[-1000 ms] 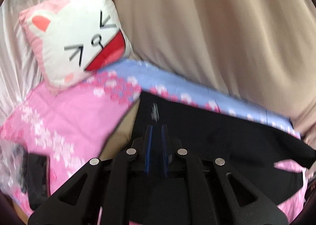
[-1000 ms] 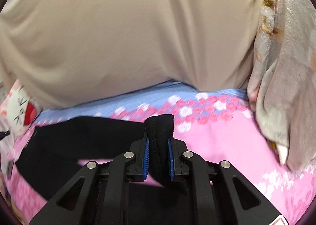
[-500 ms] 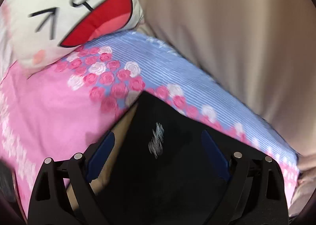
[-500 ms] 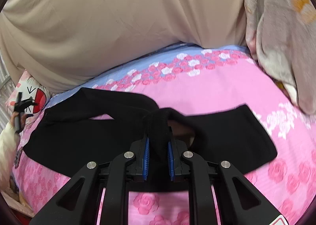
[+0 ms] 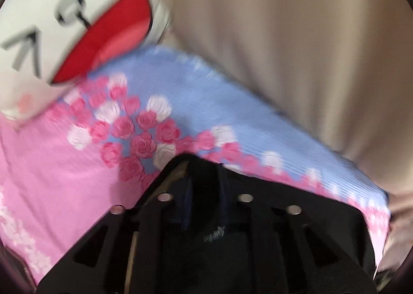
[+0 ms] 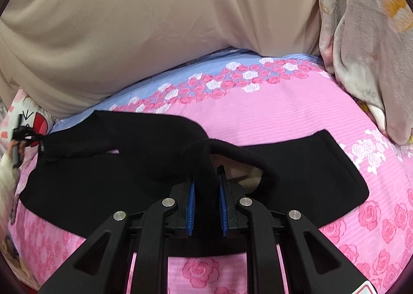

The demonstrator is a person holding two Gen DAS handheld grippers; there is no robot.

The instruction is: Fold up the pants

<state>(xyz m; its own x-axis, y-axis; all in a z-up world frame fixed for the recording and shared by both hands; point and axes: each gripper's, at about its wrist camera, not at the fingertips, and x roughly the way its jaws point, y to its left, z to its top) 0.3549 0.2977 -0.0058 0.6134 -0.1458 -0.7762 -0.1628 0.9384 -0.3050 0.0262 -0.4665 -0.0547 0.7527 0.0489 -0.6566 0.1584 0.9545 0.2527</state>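
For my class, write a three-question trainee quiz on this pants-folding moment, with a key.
1. True or false: the right gripper is clamped on a bunched part of the black pants.
2. What lies directly under the pants? A) a bare wooden table B) a pink rose-print bedsheet C) a green towel
3. Fill in: the cushion in the left wrist view shows a cartoon face with an open ____ mouth.

Key: 1 true; 2 B; 3 red.
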